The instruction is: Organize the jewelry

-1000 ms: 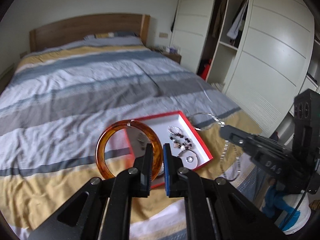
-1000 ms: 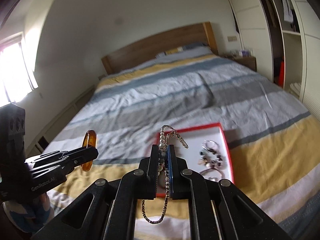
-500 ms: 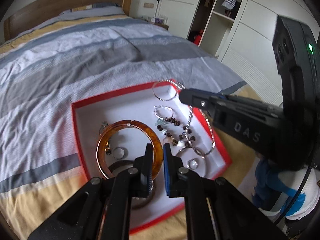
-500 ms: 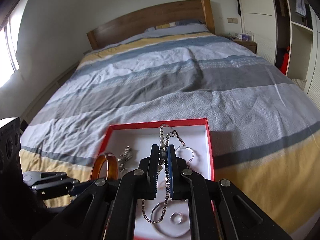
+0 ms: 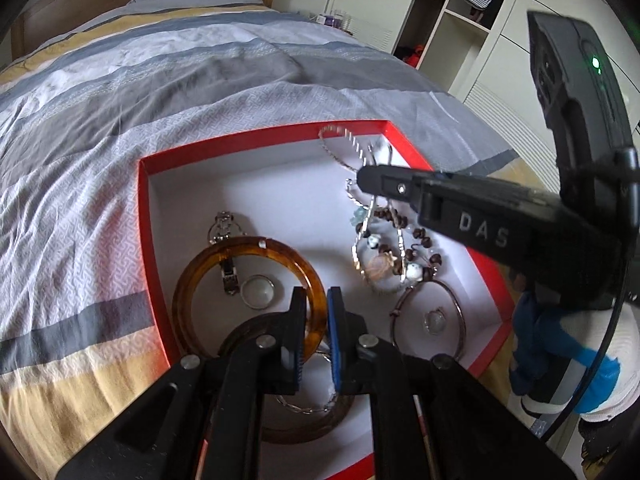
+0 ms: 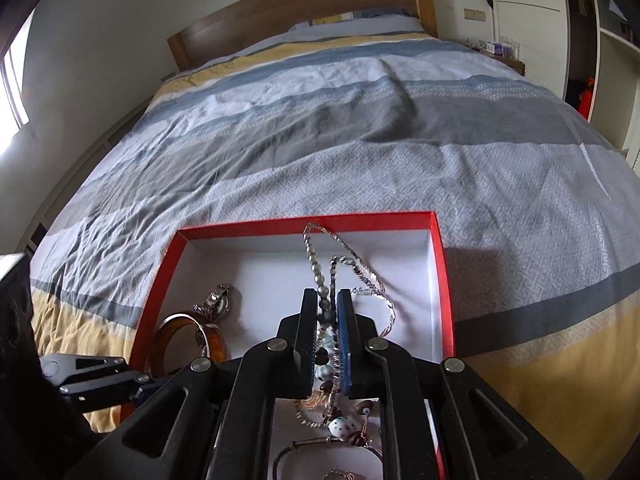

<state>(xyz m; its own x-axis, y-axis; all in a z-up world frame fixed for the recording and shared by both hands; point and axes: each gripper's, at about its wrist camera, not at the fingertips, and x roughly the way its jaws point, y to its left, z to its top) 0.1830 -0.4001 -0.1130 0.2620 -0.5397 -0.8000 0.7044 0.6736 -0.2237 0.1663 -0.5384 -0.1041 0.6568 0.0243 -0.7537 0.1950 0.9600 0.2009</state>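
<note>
A red-rimmed box (image 5: 149,216) with a white floor lies on the bed; it also shows in the right wrist view (image 6: 442,280). My left gripper (image 5: 317,300) is shut on an amber bangle (image 5: 200,264) and holds it low inside the box, over a ring (image 5: 258,291) and a watch (image 5: 226,236). My right gripper (image 6: 328,300) is shut on a silver chain with pearls (image 6: 320,264), whose loops hang into the box. In the left wrist view the right gripper (image 5: 370,178) is over the box's right side, with the chain (image 5: 344,148) draped from it.
Beaded bracelets (image 5: 404,248), a thin wire bangle (image 5: 460,312) and a dark bangle (image 5: 304,432) lie in the box. The striped duvet (image 6: 360,128) stretches to a wooden headboard (image 6: 304,4). White wardrobes (image 5: 504,48) stand to the right.
Both grippers have come down from above the bed into the box. The amber bangle and the chain have been carried down with them, close to the box floor.
</note>
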